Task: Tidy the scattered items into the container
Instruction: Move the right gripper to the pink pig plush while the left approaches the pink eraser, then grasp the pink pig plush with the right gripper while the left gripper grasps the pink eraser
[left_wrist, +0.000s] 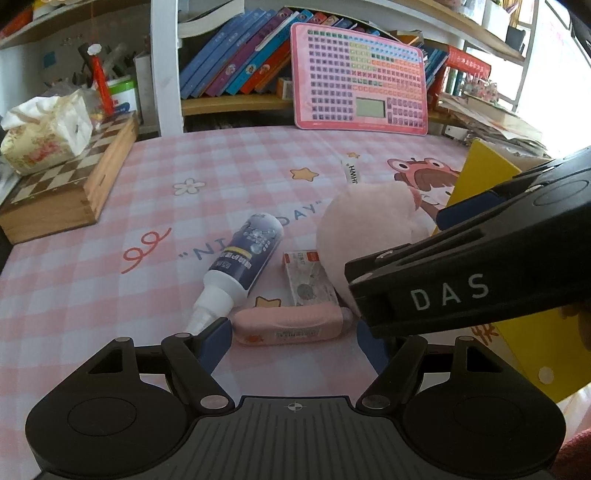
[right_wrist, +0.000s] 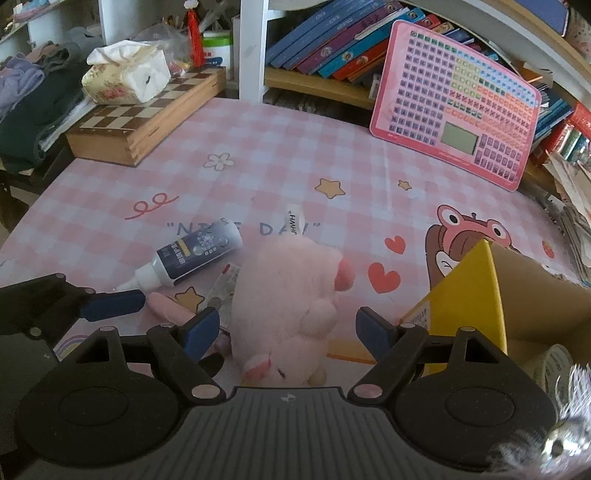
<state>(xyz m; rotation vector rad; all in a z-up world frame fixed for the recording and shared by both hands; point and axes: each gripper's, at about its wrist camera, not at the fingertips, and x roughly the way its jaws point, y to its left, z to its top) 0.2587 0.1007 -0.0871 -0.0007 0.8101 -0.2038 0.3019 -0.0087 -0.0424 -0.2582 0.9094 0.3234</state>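
Right wrist view shows the right gripper (right_wrist: 286, 330) low over the pink plush toy (right_wrist: 288, 295), with its two blue fingers spread wide, one on each side of the soft body. The jaws hold nothing yet; I judge they are opened this far because the toy is bulky and must fit between them before they close. The toy lies on the pink checked table mat (right_wrist: 258, 147), its white label pointing to the far side.

Just right of the toy stands the yellow cardboard box (right_wrist: 476, 295), open at the top, and this I take for the container. It is near the toy, so the carry should be short. Something already lies inside at the near right, but it is too blurred to name.

Left of the toy lie the other scattered items, close together: a spray bottle (right_wrist: 195, 258) on its side with the white nozzle to the near left, a small flat packet (left_wrist: 308, 282) partly under the toy's edge, and a pink tube (left_wrist: 291, 326) nearest to the camera.

In the left wrist view the left gripper (left_wrist: 295, 343) sits low just before the pink tube, jaws also wide open and empty. The right finger is mostly hidden behind the right gripper's body, which crosses this view. It seems each gripper takes the item on its own side, so that they do not collide.
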